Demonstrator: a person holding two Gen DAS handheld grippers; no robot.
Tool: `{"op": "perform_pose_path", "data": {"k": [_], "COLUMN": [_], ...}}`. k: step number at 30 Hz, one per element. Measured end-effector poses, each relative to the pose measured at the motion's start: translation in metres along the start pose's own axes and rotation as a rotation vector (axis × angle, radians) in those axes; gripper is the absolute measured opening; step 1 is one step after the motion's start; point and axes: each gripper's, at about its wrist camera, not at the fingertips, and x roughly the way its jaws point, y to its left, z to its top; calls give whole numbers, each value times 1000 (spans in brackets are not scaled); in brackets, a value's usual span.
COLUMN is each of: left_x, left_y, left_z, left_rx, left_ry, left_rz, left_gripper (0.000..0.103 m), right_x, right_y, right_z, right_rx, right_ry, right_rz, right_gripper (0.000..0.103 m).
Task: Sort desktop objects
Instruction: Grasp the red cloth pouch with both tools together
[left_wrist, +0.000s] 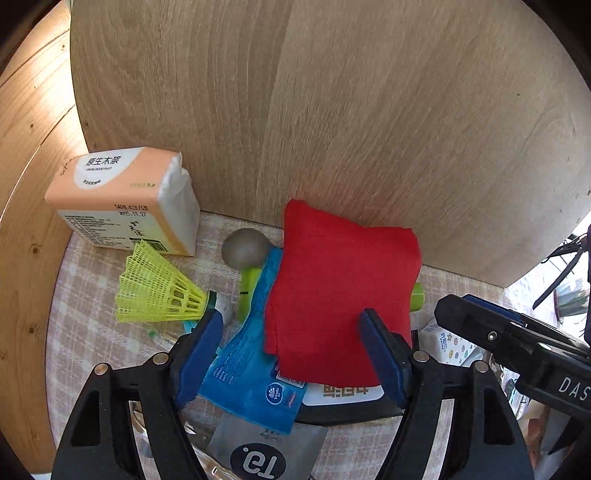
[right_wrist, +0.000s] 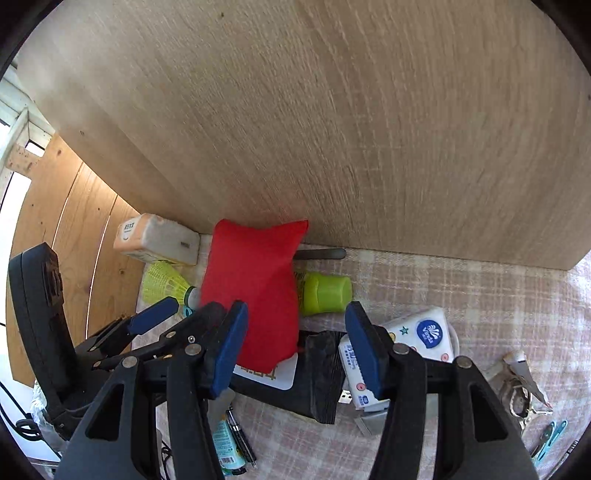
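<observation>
Between my left gripper's (left_wrist: 291, 338) open jaws lies the red beanbag (left_wrist: 340, 291), unclamped. Right gripper (right_wrist: 295, 347) gapes empty; tissue pack (right_wrist: 424, 332) reads "Vinda".

A tall wooden board (right_wrist: 332, 122) walls off the back; only the checked cloth (right_wrist: 461, 291) at right lies open.

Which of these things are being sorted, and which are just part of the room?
Being sorted: red cloth pouch, yellow shuttlecock, orange tissue pack, green bottle, white Vinda tissue pack.
Just there: wooden board, checked tablecloth.
</observation>
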Motion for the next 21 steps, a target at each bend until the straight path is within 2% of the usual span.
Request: {"op": "perform_pose_path", "data": {"k": [3,6,8,10,13,18,21], "left_x": [3,2,0,-2,-3,-6,-7], "left_y": [1,-4,-10,-17,-22,-28,-33], "left_z": [0,-2,-6,-10,-18,-38,-45], "left_rx": [-20,-16,-1,25,27,4,24], "left_ry": [-9,-21,-32,-49,-46,-19,-14], "left_rz": [-44,-72,-73,-62,-57,-120,-126], "left_gripper": [66,50,40,37,33,26,24], "right_x": [12,20,24,29,29,31,31], "right_y": [-4,-9,-12,-13,-11,-6,-1], "right_z": [4,8,7,6,2,-7,-8], "right_rx": [50,98,129,178,167,156,110], "right_ry": [21,41,51,58,49,67,64], "right_rz": [45,88,122,154,138,121,101], "right_gripper": [54,50,40,35,35,34,34]}}
